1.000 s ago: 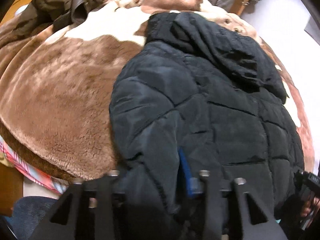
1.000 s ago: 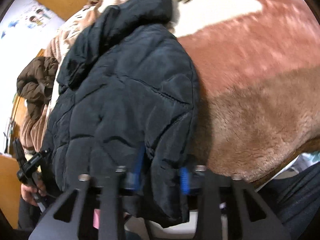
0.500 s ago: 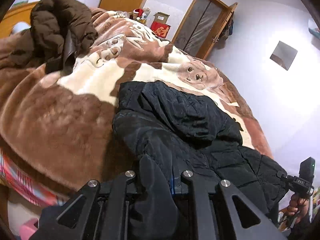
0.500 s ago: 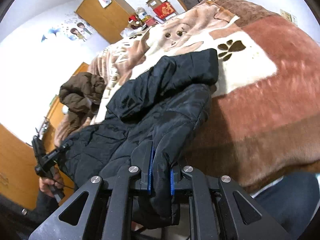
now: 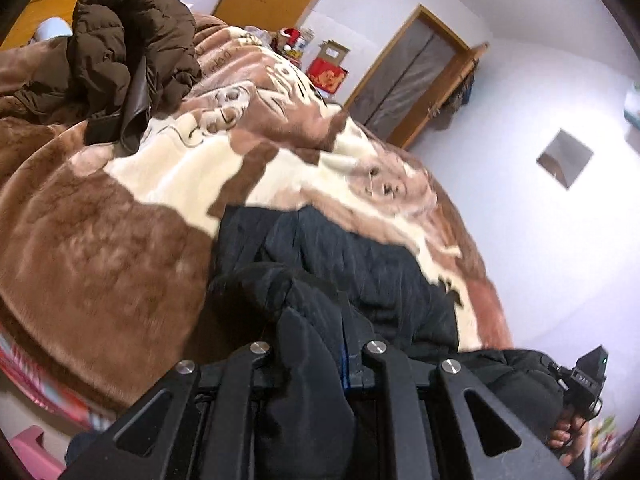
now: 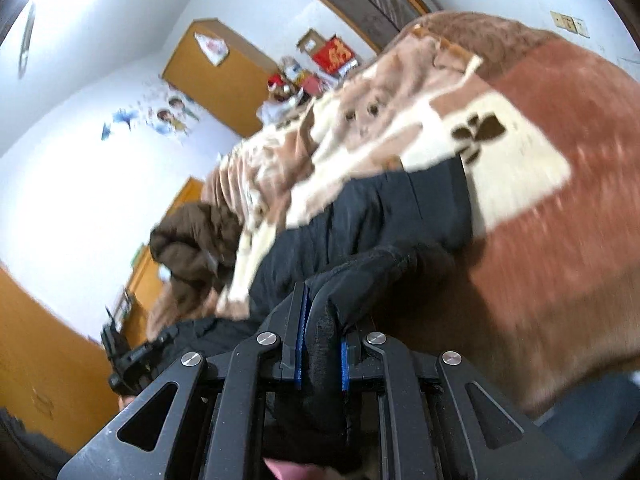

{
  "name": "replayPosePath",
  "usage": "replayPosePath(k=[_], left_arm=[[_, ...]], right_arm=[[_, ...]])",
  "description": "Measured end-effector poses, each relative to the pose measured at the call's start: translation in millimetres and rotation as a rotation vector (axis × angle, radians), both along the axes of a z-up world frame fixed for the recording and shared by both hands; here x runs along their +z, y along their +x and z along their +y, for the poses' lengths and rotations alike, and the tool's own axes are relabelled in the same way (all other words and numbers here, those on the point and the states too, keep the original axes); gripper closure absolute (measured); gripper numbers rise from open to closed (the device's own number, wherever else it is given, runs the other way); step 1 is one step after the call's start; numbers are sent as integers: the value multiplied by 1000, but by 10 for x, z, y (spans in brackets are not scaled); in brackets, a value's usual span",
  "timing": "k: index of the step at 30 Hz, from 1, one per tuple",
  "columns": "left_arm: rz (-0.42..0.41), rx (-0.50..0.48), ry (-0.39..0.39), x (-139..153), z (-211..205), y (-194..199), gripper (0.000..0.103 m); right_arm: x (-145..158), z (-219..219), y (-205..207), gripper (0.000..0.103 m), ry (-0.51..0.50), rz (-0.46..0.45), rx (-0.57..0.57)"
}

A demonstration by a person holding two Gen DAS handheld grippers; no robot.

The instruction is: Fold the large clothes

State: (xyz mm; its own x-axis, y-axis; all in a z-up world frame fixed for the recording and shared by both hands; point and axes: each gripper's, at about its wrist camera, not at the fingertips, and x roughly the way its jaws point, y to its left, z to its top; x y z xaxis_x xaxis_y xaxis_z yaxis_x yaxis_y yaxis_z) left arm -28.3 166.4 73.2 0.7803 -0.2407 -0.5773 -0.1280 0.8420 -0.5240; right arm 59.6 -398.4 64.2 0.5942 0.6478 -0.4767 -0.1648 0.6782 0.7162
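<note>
Fingers of my left gripper (image 5: 316,354) and right gripper (image 6: 322,354) pinch the black coat's (image 5: 360,264) near edge; next I carry it far over the bed (image 5: 104,232).

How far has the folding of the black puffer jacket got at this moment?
Done: nothing folded yet. In hand: left gripper and right gripper each pinch the black quilted puffer jacket, raised off the brown-and-cream plush blanket. Left: folding it over; the brown puffer coat lies untouched.
</note>
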Motion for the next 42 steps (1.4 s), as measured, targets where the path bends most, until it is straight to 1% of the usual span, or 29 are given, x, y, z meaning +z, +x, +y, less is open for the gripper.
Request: replayPosePath(k=[4, 8, 11, 13, 14, 15, 18, 22, 24, 25, 26, 27, 29, 31, 32, 34, 35, 36, 38, 40, 41, 42], left_arm=[[12, 35, -40, 10, 124, 469, 87], [58, 52, -18, -73, 146, 1070, 86], [116, 57, -11, -264, 184, 1539, 86], [165, 65, -17, -455, 221, 1817, 85], [195, 70, -18, -566, 233, 1950, 84], [223, 75, -17, -676, 238, 2062, 84], [270, 81, -18, -961, 245, 2281, 80], [289, 71, -27, -1192, 261, 2406, 77], [301, 58, -43, -1221, 279, 2452, 76], [307, 51, -58, -1204, 292, 2467, 74], [304, 40, -79, -1164, 318, 2461, 70], [288, 27, -104, -1108, 350, 2443, 66], [241, 7, -162, -968, 428, 2394, 50], [192, 10, -195, -810, 510, 2333, 42], [179, 16, -198, -750, 532, 2325, 41], [155, 29, -179, -635, 537, 2305, 40], [145, 40, -150, -582, 515, 2291, 39], [129, 53, -118, -531, 491, 2269, 37], [68, 106, -32, -400, 462, 2200, 32], [28, 143, 22, -288, 457, 2125, 27], [21, 144, 30, -265, 442, 2108, 26], [22, 121, 37, -256, 392, 2101, 26]], right_arm=[[35, 78, 534, 90, 6, 19, -34], [-88, 188, 1171, 90, -27, 88, -67], [-344, 219, 1694, 90, -29, 191, -85], [-534, 241, 1949, 89, -41, 251, -94], [-675, 273, 2107, 89, -54, 296, -96], [-769, 286, 2180, 87, -59, 314, -97], [-1051, 324, 2389, 85, -62, 362, -110], [-1307, 305, 2504, 83, -16, 401, -113], [-1321, 265, 2526, 79, 21, 422, -104], [-1289, 226, 2531, 77, 53, 435, -97], [-1241, 195, 2533, 68, 89, 437, -91], [-1162, 129, 2528, 54, 144, 420, -81], [-965, -18, 2497, 37, 227, 357, -93], [-748, -129, 2445, 37, 237, 283, -137], [-621, -181, 2399, 37, 219, 229, -161], [-418, -188, 2304, 37, 157, 138, -181], [-305, -144, 2228, 37, 100, 85, -178], [-253, -72, 2184, 37, 59, 58, -165], [-160, 143, 2046, 37, -69, -3, -102], [-173, 391, 1923, 37, -193, -42, -43], [-217, 503, 1869, 37, -240, -46, -11], [-278, 565, 1811, 37, -270, -45, 10]])
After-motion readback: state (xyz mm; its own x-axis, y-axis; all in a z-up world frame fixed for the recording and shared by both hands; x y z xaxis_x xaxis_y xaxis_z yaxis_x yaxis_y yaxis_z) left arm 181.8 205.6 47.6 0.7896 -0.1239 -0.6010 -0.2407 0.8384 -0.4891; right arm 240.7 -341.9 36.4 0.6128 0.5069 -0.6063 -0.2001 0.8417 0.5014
